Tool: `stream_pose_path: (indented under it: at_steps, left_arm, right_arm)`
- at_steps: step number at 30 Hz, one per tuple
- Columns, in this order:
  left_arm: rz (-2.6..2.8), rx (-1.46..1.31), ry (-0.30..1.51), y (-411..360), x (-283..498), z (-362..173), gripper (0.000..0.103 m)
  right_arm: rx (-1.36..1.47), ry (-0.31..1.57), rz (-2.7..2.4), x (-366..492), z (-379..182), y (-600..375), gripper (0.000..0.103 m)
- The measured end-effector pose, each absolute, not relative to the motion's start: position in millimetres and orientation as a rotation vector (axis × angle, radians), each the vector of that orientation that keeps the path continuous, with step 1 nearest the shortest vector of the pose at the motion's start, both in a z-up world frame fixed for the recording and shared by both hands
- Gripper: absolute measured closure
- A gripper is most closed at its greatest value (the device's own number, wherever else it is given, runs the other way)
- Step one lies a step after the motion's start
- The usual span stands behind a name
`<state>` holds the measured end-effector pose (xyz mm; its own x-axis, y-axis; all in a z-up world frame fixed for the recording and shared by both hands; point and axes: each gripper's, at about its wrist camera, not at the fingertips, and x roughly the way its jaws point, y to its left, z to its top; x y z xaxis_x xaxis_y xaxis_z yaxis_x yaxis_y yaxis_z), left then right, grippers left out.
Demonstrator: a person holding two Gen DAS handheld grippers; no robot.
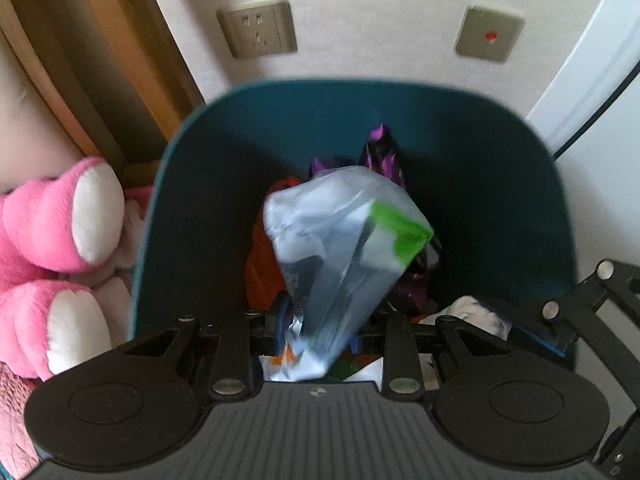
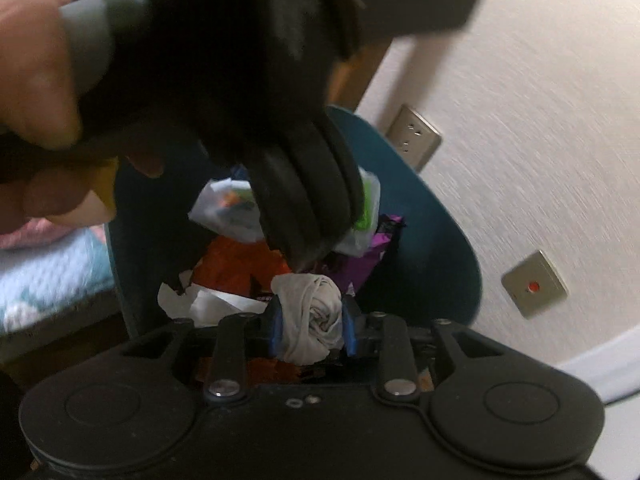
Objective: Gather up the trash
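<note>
A dark teal bin (image 1: pixel 500 200) stands against the wall, holding an orange wrapper (image 2: pixel 236 268), a purple wrapper (image 2: pixel 372 256) and white paper scraps (image 2: pixel 200 304). My left gripper (image 1: pixel 318 336) is shut on the neck of a clear plastic bag (image 1: pixel 340 248) with green and white packaging inside, hanging over the bin's opening. My right gripper (image 2: pixel 310 330) is shut on a crumpled whitish wad (image 2: pixel 310 316), just above the bin's near rim. The left gripper's black fingers (image 2: pixel 300 208) and the hand (image 2: pixel 36 80) holding it fill the upper left of the right wrist view.
A pink plush toy (image 1: pixel 60 240) leans beside the bin on its left. On the wall behind are a socket plate (image 1: pixel 258 28) and a plate with a red dot (image 1: pixel 489 34). A wooden frame (image 1: pixel 100 60) and pale blue bedding (image 2: pixel 48 264) lie to the left.
</note>
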<state>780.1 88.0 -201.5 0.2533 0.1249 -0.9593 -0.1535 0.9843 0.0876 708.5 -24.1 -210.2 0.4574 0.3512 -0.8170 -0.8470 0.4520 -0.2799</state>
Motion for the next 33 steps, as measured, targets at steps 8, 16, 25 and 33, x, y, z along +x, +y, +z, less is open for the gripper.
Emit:
stream_pose_path:
  at_steps: [8,16,25,33]
  left_arm:
    - [0.199,-0.057,1.356,87,778,-219,0.072]
    - [0.191,-0.105,1.285,87,759,-202,0.034]
    - [0.164,-0.145,1.165,99,729,-163,0.034]
    - [0.136,-0.158,1.06,114,693,-130,0.034]
  right_arm:
    - [-0.758,0.786,0.89,712,-219,-26,0.062]
    - [-0.655,0.788,0.885,708,-209,-35,0.046]
    - [-0.512,0.765,0.831,699,-180,-64,0.035]
    - [-0.385,0.7,0.728,672,-145,-88,0.022]
